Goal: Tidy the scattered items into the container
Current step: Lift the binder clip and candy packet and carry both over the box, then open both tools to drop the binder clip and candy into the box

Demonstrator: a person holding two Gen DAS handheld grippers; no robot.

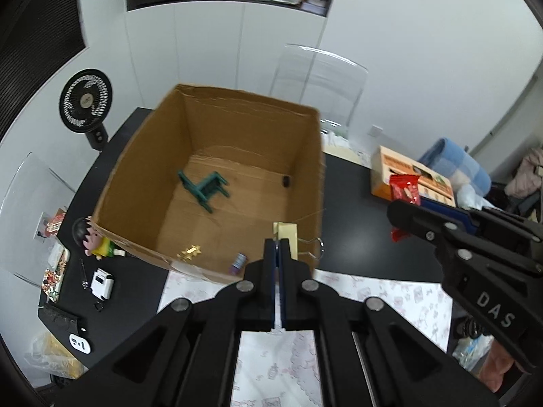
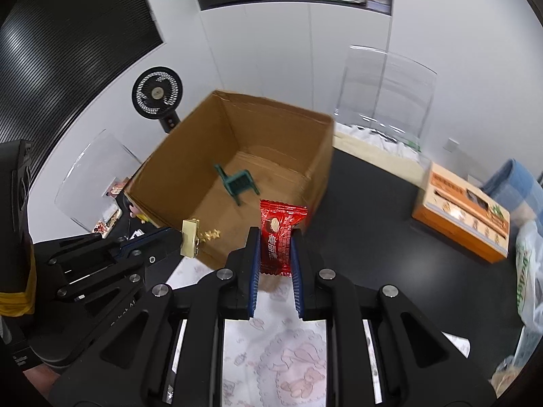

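Box (image 1: 142, 183), brown cardboard and open at the top, stands on the black table (image 1: 353, 203), its near edge next to a white patterned cloth (image 1: 390, 291). Inside the box, a green toy chair (image 1: 203, 186) lies tipped on the floor, a gold star (image 1: 190, 252) and a small purple item (image 1: 237, 263) lie by the near wall, and a small black item (image 1: 286, 180) sits at the far right corner. The left gripper (image 1: 280, 247) is closed on a pale yellow binder clip (image 1: 286, 237), held above the near wall of the box; the clip's wire handles stick out to the right. The right gripper (image 2: 275, 247) is clamped on a red candy wrapper (image 2: 280, 234), held upright between the blue pads (image 2: 255, 271) near the right front corner of the box. Outside the box, a doll (image 1: 90, 239) with black hair lies against the left wall, with a small white device (image 1: 101, 283) near it on the table. An orange carton (image 2: 461, 213) rests on the table to the right, well apart from the box. A black fan (image 2: 157, 96) stands behind the table at the left.
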